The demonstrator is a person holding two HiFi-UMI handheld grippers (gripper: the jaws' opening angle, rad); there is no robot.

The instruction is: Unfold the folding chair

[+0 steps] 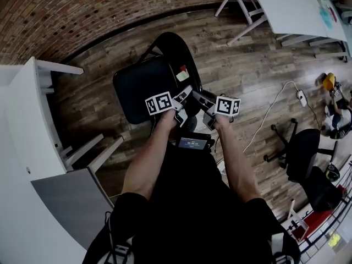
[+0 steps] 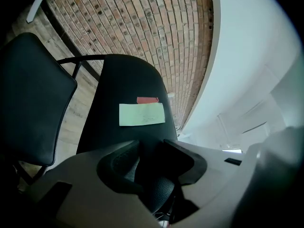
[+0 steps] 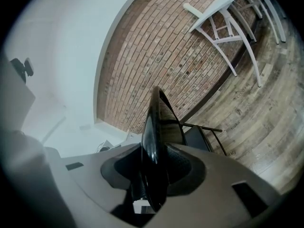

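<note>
Head view looks steeply down on two bare forearms reaching out to a black folding chair (image 1: 175, 54) on the wooden floor (image 1: 247, 76), with a brick wall (image 1: 82, 10) curving behind it. The seat (image 1: 144, 88) sits to the left of the backrest (image 1: 171, 43) and is swung away from it. A pale green note (image 1: 182, 76) with a red label (image 1: 183, 68) just above it is stuck on the backrest's face.

Both hands meet at the near end of the backrest, side by side. The left gripper (image 1: 184, 95) comes in from the left and the right gripper (image 1: 204, 99) from the right, their marker cubes facing up.

In the left gripper view, the left gripper (image 2: 152, 156) faces the broad side of the backrest (image 2: 123, 84). The green note (image 2: 141, 114) is square ahead and the seat (image 2: 33, 99) is off to the left. The dark panel fills the gap between the jaws, which are clamped on its near edge.

In the right gripper view, the right gripper (image 3: 154, 167) sees the backrest (image 3: 156, 122) edge-on, as a thin glossy blade rising between the pads. Its jaws are pinched firmly on that edge, a pad pressing each side.

A white table (image 1: 286, 7) stands at the far right, another white table (image 1: 22, 147) runs along the left, and a black office chair (image 1: 302, 150) sits well apart at the right.
</note>
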